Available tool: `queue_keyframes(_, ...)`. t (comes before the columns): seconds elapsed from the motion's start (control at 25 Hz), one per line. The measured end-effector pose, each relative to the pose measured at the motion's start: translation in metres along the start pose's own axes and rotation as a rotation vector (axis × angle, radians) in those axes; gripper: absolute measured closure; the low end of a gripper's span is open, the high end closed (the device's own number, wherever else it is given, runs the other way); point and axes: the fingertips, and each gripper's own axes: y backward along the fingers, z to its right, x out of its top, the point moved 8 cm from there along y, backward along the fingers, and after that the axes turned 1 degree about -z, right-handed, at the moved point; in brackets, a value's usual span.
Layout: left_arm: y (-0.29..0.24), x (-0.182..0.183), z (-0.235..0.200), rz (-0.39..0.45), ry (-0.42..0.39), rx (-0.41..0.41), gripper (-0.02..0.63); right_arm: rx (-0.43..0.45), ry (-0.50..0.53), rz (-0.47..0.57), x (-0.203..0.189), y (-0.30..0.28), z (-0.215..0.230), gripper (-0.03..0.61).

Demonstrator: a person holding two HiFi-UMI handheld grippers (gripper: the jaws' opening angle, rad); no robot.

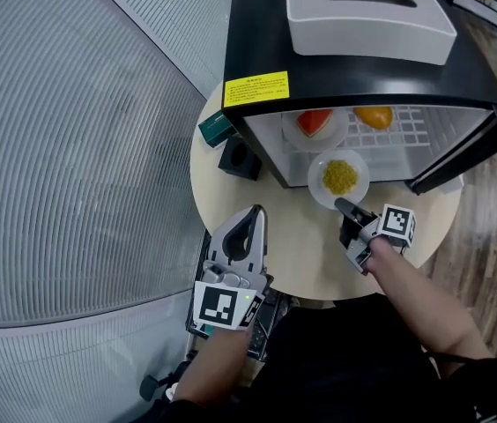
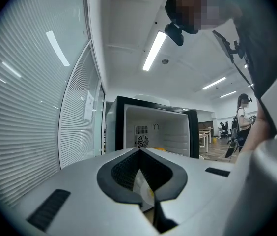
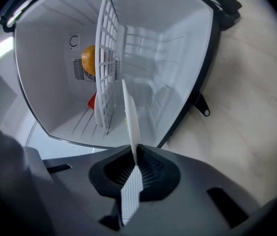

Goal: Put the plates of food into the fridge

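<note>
right gripper (image 1: 344, 207) pinches plate (image 1: 318, 180) rim

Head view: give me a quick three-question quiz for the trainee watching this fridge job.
1. True or false: the right gripper grips the plate of yellow food by its rim.
2. Relative to the fridge, the plate of red food is: A inside, B on top, C behind.
3. Fill in: the left gripper has its jaws ____.
Key: 1 true. 2 A. 3 shut, with nothing held.
</note>
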Motion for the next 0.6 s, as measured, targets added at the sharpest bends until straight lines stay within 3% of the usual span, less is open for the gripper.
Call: queue_keyframes(0.6,-0.039,-0.028,-0.011,-0.067,0.036,0.048,0.607,-0.061,-0.013,-0.048,0.051,-0.048,0.014,0.560)
